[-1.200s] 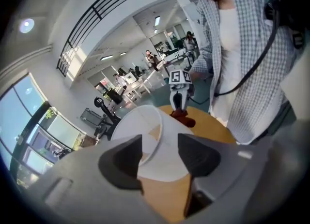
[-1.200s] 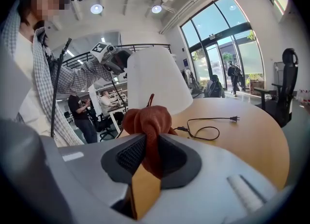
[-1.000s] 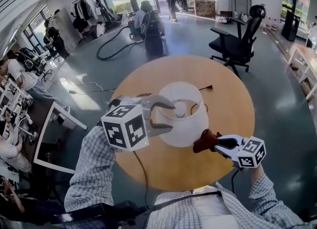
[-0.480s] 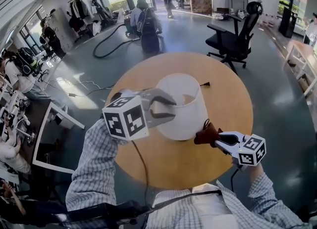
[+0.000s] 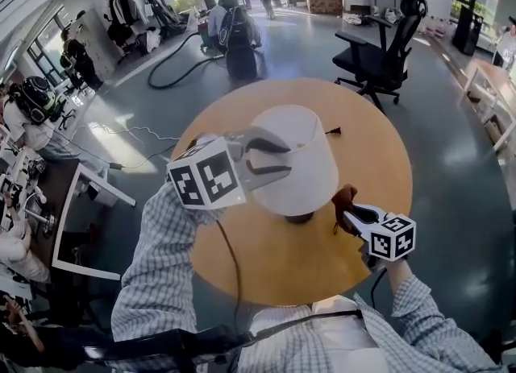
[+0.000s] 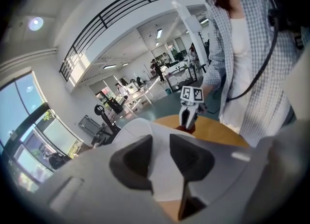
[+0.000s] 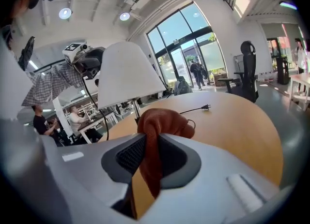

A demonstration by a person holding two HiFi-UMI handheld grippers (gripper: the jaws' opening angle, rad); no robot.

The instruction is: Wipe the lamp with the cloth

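Round wooden table, black office chair beyond, person with backpack on grey floor.

Your left claw gaped wide over the lampshade rim a second ago, and now it's closing, the shade's wall between its pads. The lampshade has tipped over: you've lost the look down its top opening, and the dark base peeps out beneath. Your right claw has swung round, carrying the cloth from the shade's near edge up to its right side
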